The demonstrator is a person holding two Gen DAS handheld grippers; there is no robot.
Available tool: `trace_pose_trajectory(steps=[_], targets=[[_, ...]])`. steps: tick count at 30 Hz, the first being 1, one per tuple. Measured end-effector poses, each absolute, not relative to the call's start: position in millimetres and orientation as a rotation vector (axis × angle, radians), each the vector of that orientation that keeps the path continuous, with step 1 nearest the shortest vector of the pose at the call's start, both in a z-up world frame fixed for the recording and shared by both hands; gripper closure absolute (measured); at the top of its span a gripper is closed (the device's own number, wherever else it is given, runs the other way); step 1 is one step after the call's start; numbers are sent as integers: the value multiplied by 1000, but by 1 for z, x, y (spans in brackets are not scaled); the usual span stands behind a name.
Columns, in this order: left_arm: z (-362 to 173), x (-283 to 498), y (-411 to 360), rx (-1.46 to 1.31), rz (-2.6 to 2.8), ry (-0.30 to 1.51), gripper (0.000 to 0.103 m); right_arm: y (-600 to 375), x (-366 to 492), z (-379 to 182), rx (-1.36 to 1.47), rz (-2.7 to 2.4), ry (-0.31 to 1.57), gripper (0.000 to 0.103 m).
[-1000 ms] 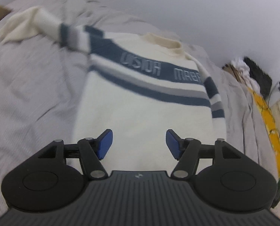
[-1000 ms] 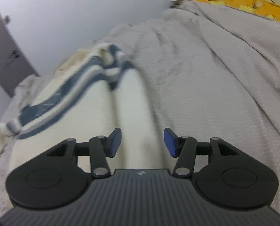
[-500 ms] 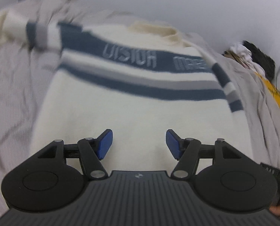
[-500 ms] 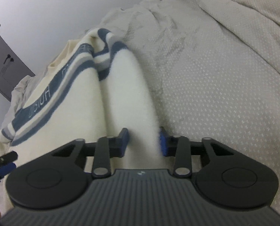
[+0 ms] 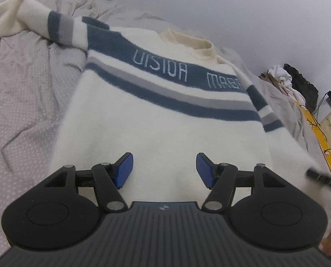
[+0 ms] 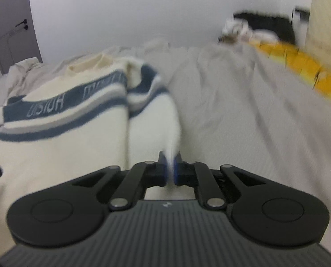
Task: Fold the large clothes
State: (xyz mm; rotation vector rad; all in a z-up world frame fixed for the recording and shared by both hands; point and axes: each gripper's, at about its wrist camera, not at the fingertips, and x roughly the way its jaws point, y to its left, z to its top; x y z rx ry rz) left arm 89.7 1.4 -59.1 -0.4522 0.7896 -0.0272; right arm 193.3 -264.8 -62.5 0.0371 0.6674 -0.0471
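Note:
A cream sweater (image 5: 156, 120) with blue and grey chest stripes and pale lettering lies front up on the bed, collar at the far end. Its left sleeve (image 5: 32, 22) stretches away to the far left. My left gripper (image 5: 164, 170) is open and empty, hovering over the sweater's lower body. My right gripper (image 6: 170, 171) is shut on the sweater's right sleeve (image 6: 163, 122) near its cuff, and the sleeve runs up from the jaws to the striped shoulder. The sweater body (image 6: 54, 129) lies to its left.
A grey quilted bedspread (image 6: 243, 115) covers the bed, wrinkled beside the sweater (image 5: 21, 93). A yellow cloth (image 6: 298, 66) and a pile of white and black items (image 6: 254, 29) lie at the far right by the wall. A grey door (image 6: 9, 22) stands far left.
My right gripper closed on the right sleeve and lifted, its view tilting up toward the wall. My left gripper stayed open and shifted slightly over the sweater's lower body.

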Motion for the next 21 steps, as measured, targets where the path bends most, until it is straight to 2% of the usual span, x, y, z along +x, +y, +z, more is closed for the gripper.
trace_pose_trajectory(steps=[6,16,21], targets=[[-61,95,7,-487,-33,794,35,-303,249,4,-145,-129,621,94],[-71,125,0,-458,-48,785,35,-344,400,118,-358,-385,455,95],[-76,145,-8,-380,-97,751,35,-360,471,130,-417,-528,406,95]])
